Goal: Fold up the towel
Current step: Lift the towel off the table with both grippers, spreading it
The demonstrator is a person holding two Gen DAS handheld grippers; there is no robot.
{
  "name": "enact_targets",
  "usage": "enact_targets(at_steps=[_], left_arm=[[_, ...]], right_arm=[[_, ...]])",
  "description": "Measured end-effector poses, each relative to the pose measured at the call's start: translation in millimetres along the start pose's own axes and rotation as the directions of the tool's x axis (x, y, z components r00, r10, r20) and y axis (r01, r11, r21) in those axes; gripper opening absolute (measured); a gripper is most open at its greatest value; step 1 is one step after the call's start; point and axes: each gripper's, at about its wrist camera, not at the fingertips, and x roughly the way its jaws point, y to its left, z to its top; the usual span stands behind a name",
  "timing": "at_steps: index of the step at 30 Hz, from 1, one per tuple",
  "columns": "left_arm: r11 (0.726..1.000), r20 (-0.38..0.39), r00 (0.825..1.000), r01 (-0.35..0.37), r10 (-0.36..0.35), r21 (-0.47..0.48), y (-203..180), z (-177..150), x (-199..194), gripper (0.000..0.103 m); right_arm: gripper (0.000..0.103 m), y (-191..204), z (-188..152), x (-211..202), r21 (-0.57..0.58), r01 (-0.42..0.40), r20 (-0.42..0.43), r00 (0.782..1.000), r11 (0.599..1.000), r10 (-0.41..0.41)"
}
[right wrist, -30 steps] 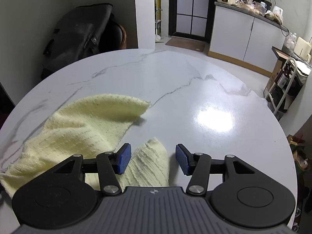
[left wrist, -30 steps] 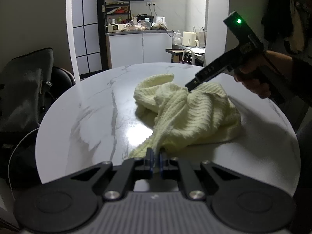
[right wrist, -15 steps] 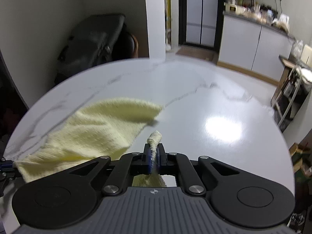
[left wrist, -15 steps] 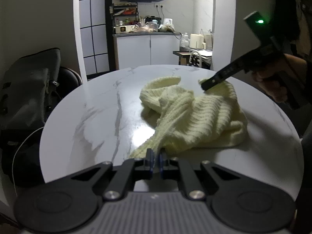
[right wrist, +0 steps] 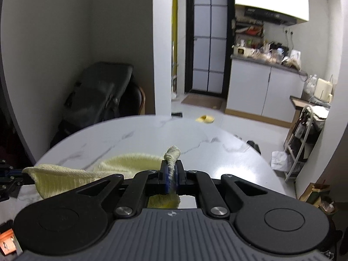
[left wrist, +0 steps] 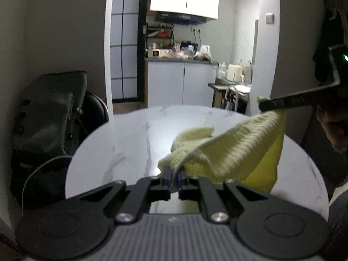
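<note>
Left wrist view: the left gripper (left wrist: 173,175) sits at the lower centre of the frame, its 2 blue-padded jaws pinched narrow on a corner of the pale yellow knitted towel (left wrist: 228,152). From that corner the cloth rises toward the right of the frame, where the right gripper (left wrist: 264,105) comes in from the right edge as a thin black bar and clamps a second corner, which pokes out just past its tip. A green light glows on its body at the far right edge. Between the 2 grips the towel hangs as a sagging sheet above the round white marble-patterned table (left wrist: 121,152), and a bunched part of it lies on the tabletop near the middle of the frame. Part of a hand (left wrist: 332,130) shows at the right edge below the right gripper.

Right wrist view: the right gripper (right wrist: 171,175) at the lower centre is closed tight on a towel (right wrist: 130,165) corner, and a small knob of cloth stands up above its blue pads. The towel stretches to the left edge of the frame, where the left gripper (right wrist: 21,175) holds its other corner. A dark bag (right wrist: 97,93) rests on a chair behind the table (right wrist: 217,156), in the left half of the frame.
</note>
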Motion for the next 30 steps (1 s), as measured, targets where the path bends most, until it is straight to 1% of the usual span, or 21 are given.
enact_targets(at_steps=[6,11,15,22,30], left_arm=[[1.0,0.053,0.999,-0.003,0.004,-0.003,-4.5,12.9,-17.2,0.006],[0.999,0.116,0.993,-0.008,0.004,0.037,-16.7,24.4,-42.7,0.006],[0.999,0.149,0.989,-0.012,0.005,0.048,-25.5,28.1,-55.8,0.006],[0.999,0.19,0.982,-0.027,0.018,0.046,-43.1,38.3,-73.6,0.006],[0.996,0.242,0.969,-0.062,0.044,0.067,-60.7,61.7,-94.4,0.006]], right_arm=[[0.006,1.5,13.1,-36.3,0.006,0.019,0.073,0.997,1.0,-0.02],[0.006,6.6,28.1,-78.4,-0.017,0.04,0.145,0.989,0.999,-0.037],[0.006,9.5,33.0,-103.5,-0.041,0.052,0.186,0.982,0.998,-0.043],[0.006,6.7,38.5,-127.7,-0.05,0.052,0.223,0.974,0.997,-0.04],[0.006,0.4,51.3,-153.2,-0.054,0.04,0.29,0.957,0.998,-0.022]])
